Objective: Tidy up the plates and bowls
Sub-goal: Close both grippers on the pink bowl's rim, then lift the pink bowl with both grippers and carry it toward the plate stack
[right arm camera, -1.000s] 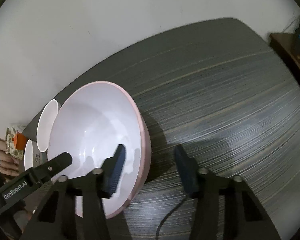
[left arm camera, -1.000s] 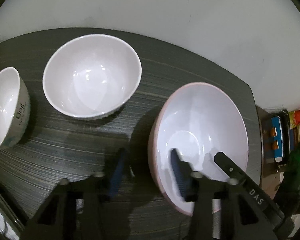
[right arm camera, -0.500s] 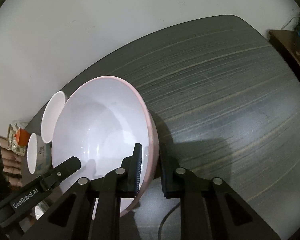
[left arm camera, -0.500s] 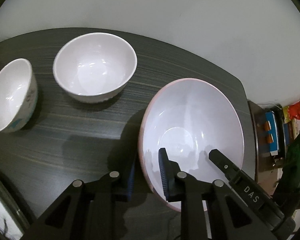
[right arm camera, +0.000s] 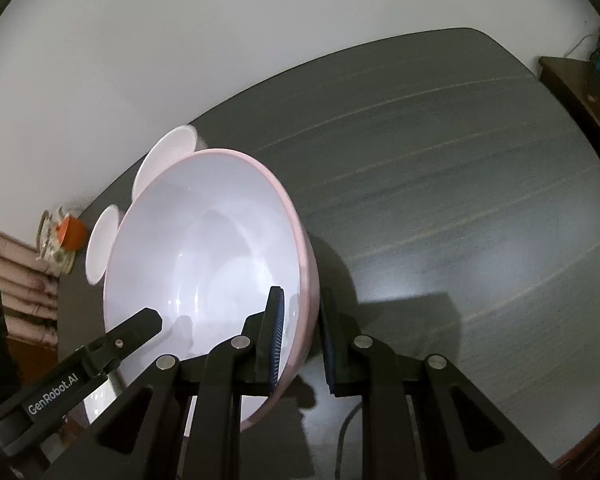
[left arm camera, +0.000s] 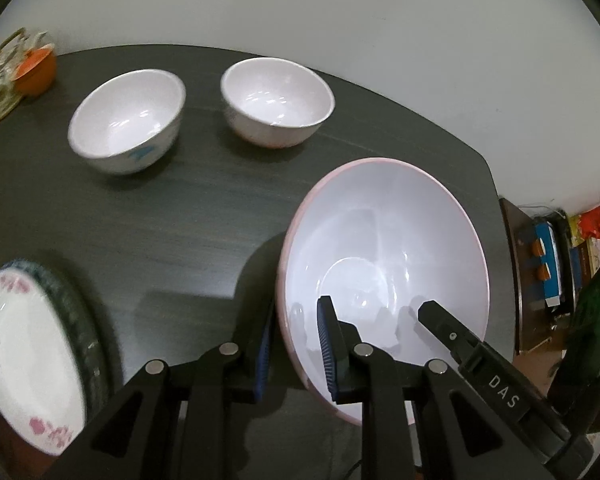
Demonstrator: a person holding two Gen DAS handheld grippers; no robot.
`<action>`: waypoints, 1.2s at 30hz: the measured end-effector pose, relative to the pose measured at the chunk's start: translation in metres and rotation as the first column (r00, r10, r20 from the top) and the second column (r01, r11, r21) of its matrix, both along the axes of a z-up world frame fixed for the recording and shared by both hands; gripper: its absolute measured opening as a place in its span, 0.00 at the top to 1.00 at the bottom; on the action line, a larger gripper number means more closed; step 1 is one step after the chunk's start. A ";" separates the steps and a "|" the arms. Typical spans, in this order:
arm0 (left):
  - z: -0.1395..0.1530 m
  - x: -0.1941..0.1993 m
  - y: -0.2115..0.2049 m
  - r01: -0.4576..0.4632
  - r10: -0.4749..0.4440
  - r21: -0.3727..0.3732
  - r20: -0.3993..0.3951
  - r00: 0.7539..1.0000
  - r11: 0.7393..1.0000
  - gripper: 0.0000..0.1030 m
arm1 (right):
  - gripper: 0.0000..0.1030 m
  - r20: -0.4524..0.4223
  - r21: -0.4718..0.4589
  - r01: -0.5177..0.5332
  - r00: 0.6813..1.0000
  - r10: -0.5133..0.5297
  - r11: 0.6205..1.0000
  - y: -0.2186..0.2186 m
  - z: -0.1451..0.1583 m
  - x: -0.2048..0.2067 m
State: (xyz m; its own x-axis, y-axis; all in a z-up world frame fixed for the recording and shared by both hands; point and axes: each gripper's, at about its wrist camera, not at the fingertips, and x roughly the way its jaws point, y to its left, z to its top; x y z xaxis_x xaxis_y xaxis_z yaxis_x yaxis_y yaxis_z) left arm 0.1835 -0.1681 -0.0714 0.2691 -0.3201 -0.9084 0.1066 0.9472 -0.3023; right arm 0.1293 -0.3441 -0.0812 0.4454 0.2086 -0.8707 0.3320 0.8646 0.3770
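Big bowl (left arm camera: 384, 264): pink outside, white inside, sitting between the two grippers near the table's right corner in the left wrist view; whether it is resting on the table or lifting off it, cannot tell.
Left gripper (left arm camera: 296, 354): jaws standing narrow and clamping the bowl's near-left rim, one blue pad inside the bowl, the other outside against the pink wall.
Right gripper (right arm camera: 302, 342): gripping the opposite side of the same rim, jaws narrow, left pad inside the bowl, right pad outside (rim wall sandwiched between them).
Jaw motion: both pairs have just been closing, the rim lying between the pads in each case.
Cross-view: each gripper's finger is showing in the other's camera, poking over the bowl's white inside.
Table (right arm camera: 460, 184): dark, wood-grained, bare on the right half.
Small bowls: a white bowl (left arm camera: 278, 102) and a white bowl with a blue mark (left arm camera: 126, 120) standing upright side by side toward the far edge, well apart from the big bowl.
Plate (left arm camera: 24, 364): white with pink flowers, lying on a dark-rimmed dish at the left edge (blurred).
Far left corner: an orange cup (left arm camera: 36, 70) sitting beside some patterned clutter.
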 end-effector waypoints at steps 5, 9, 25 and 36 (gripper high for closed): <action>0.007 -0.022 0.023 -0.015 0.015 0.008 0.016 1.000 1.000 0.79 | 0.84 0.002 -0.002 -0.031 1.000 0.031 1.000 0.027 0.002 -0.018; 0.006 -0.039 0.049 -0.031 0.031 0.019 0.010 0.999 0.999 0.79 | 0.84 -0.004 0.000 -0.052 0.999 0.052 0.999 0.046 0.002 -0.034; -0.009 -0.071 0.092 -0.082 0.083 0.029 -0.030 0.996 0.996 0.79 | 0.83 -0.050 0.016 -0.112 0.992 0.113 0.994 0.086 -0.016 -0.075; -0.019 -0.075 0.100 -0.086 0.088 0.043 -0.049 0.995 0.995 0.79 | 0.82 -0.062 0.022 -0.134 0.989 0.135 0.991 0.102 -0.024 -0.076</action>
State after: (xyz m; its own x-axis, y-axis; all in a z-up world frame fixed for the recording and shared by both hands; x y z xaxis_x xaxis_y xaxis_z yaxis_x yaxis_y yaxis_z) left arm 0.1082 -0.0685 -0.0900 0.2474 -0.2596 -0.9335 0.0082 0.9640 -0.2659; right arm 0.0537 -0.2416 -0.1054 0.3569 0.2782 -0.8918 0.2366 0.8966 0.3744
